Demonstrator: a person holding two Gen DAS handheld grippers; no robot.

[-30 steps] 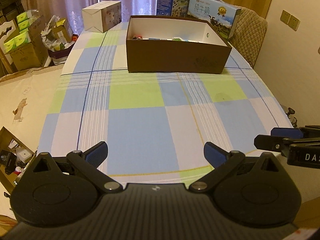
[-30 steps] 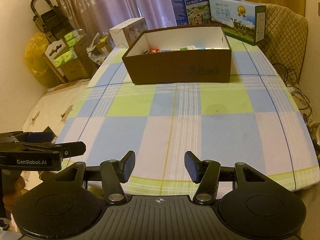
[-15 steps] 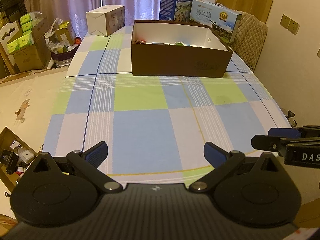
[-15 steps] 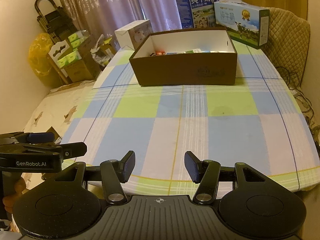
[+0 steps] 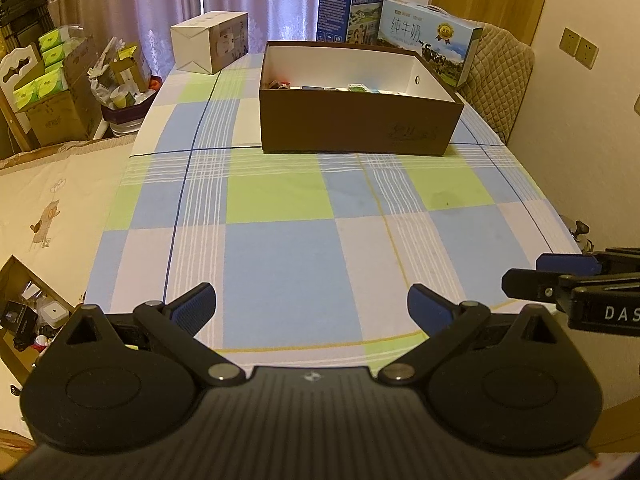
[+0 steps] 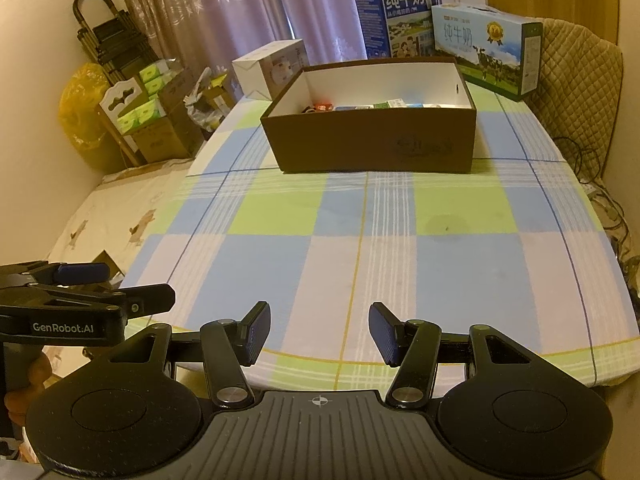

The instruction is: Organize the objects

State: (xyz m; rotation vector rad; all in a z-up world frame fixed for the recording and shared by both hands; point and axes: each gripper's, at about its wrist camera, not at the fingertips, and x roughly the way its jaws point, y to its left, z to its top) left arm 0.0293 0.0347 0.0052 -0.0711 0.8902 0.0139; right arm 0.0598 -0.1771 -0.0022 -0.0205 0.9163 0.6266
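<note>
Grippers are now held lower and nearer than a second ago — left gripper (image 5: 311, 306) and right gripper (image 6: 319, 334) both spread apart, nothing held. Brown box (image 5: 356, 118) sits far on checked tablecloth (image 5: 296, 264); small items are seen inside — task judged nearly finished.

Left gripper (image 5: 311, 306): matte black body with a ribbed central plate bearing a small crosshair mark, two round housings with recessed discs, triangular cut-outs, silver pivot screws on angled links, and blue ribbed fingertips (image 5: 196, 307). Right gripper (image 6: 318, 332): same black construction, silver screws, blue textured pads (image 6: 258, 332). Side views show white lettering, "GenRobot.AI" and "DAS". Bare skin shows below the left handle.
</note>
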